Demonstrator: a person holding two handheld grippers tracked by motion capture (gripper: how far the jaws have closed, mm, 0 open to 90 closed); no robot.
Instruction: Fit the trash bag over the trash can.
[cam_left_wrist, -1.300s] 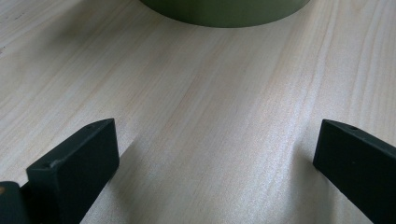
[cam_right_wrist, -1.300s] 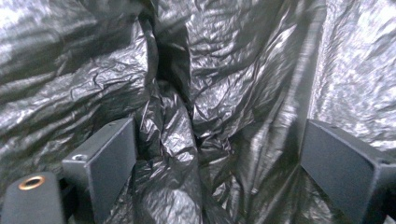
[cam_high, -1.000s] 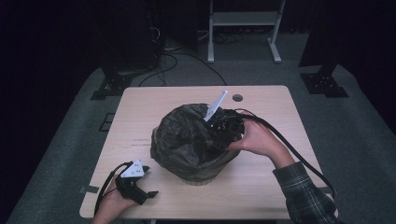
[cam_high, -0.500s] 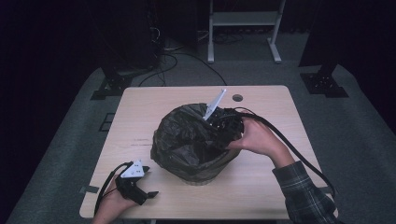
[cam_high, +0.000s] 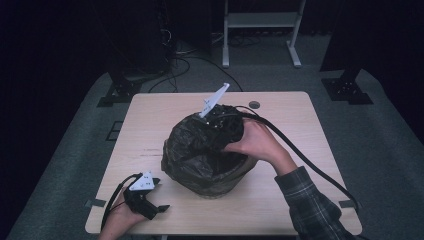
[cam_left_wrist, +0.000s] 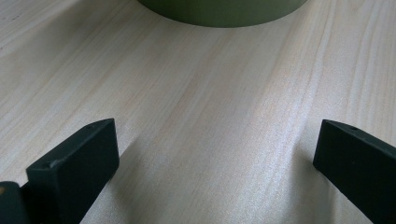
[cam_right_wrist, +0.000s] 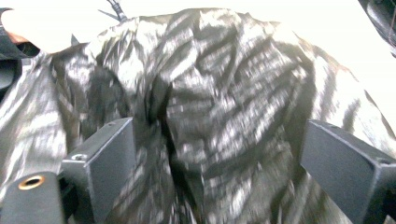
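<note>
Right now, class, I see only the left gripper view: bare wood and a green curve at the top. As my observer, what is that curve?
Observer: The base of a bin, lined with a black bag, standing mid-table.
Operator: Where is the right gripper?
Observer: The right gripper is at the bin's far rim, over the bag.
Operator: Is it clamped on the bag?
Observer: No; its jaws stand apart with bag plastic between them.

One table (cam_high: 295, 130) bears one bin (cam_high: 220, 186), one black bag (cam_high: 195, 145) (crumpled) and two tools.
</note>
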